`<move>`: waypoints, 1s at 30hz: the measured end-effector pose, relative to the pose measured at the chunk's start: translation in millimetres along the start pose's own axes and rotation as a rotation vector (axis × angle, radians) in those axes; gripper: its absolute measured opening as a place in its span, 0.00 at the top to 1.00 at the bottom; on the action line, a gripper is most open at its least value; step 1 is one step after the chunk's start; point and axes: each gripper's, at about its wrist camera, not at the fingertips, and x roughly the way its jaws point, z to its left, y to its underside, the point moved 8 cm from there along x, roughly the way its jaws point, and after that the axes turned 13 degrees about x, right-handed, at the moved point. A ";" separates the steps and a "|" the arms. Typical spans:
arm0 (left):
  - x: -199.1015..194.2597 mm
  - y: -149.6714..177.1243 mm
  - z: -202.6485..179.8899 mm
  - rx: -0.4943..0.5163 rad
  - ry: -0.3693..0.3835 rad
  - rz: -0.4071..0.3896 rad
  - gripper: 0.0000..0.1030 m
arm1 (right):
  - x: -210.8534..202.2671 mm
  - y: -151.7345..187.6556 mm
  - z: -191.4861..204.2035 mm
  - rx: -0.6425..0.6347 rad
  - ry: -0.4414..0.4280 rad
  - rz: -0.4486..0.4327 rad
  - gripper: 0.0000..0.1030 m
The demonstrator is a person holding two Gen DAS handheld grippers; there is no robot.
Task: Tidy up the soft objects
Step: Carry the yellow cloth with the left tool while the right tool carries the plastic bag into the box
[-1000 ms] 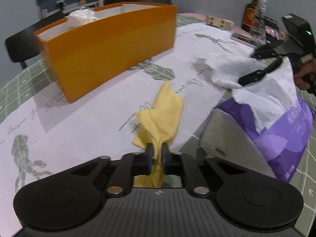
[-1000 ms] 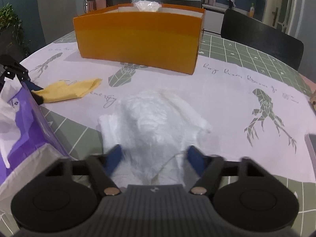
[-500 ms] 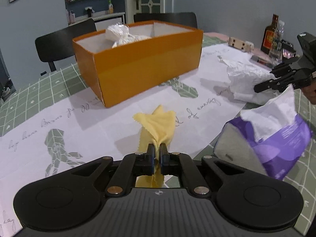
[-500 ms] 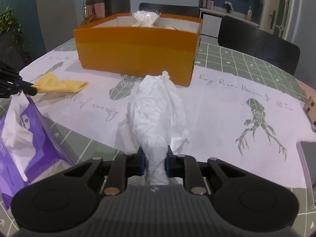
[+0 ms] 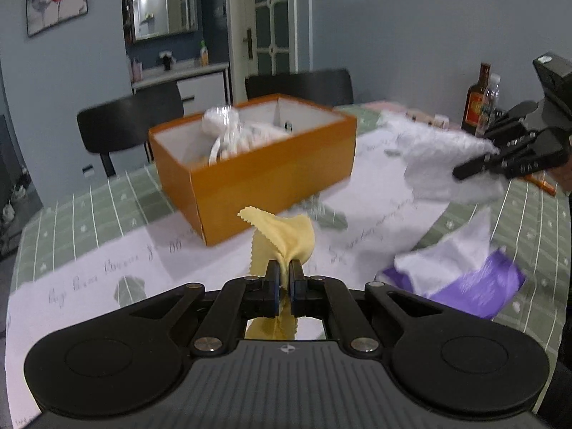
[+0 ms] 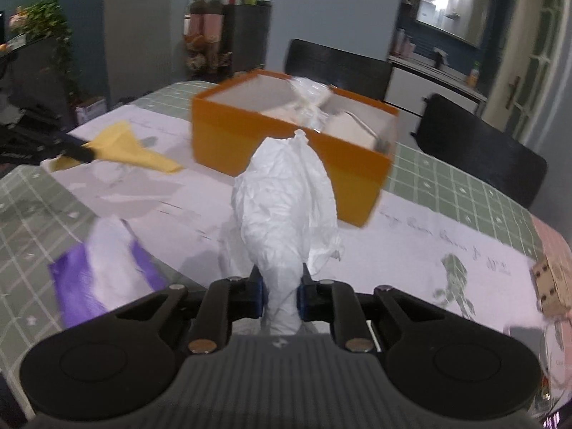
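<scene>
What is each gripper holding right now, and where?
Left gripper pinches the yellow cloth near its lower edge; right gripper clamps the white bag's bunched end.

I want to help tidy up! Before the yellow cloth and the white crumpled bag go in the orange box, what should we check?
1. Left gripper pinching the yellow zigzag-edged cloth: ok, fingers shut on it.
2. Right gripper holding the white crumpled plastic bag: ok, shut on its neck.
3. Both items lifted off the patterned tablecloth: ok.
4. Open orange cardboard box has no lid: ok.
5. Room inside the box: cannot tell; a clear wrapped bundle already fills part.
6. Purple tissue pack out of the path: ok, it lies to the side.
</scene>
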 end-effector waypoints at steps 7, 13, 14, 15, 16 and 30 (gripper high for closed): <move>-6.2 -16.8 3.3 0.000 0.006 -0.061 0.95 | -3.7 -28.4 47.2 -0.099 -0.052 0.013 0.85; -1.0 -26.4 12.3 -0.010 0.007 -0.080 0.95 | 11.3 -49.2 68.2 -0.162 -0.057 0.038 0.85; 0.7 -28.7 14.0 -0.007 0.007 -0.082 0.95 | 14.6 -53.3 71.0 -0.167 -0.060 0.039 0.85; 1.7 -30.8 14.9 -0.004 0.008 -0.084 0.95 | 17.4 -57.5 73.7 -0.172 -0.063 0.039 0.85; 3.2 -33.5 16.5 0.001 0.005 -0.086 0.95 | 19.7 -61.2 76.4 -0.179 -0.066 0.039 0.85; 32.1 -84.4 56.8 -0.005 -0.043 -0.130 0.95 | 61.0 -127.5 81.6 -0.246 -0.026 0.029 0.85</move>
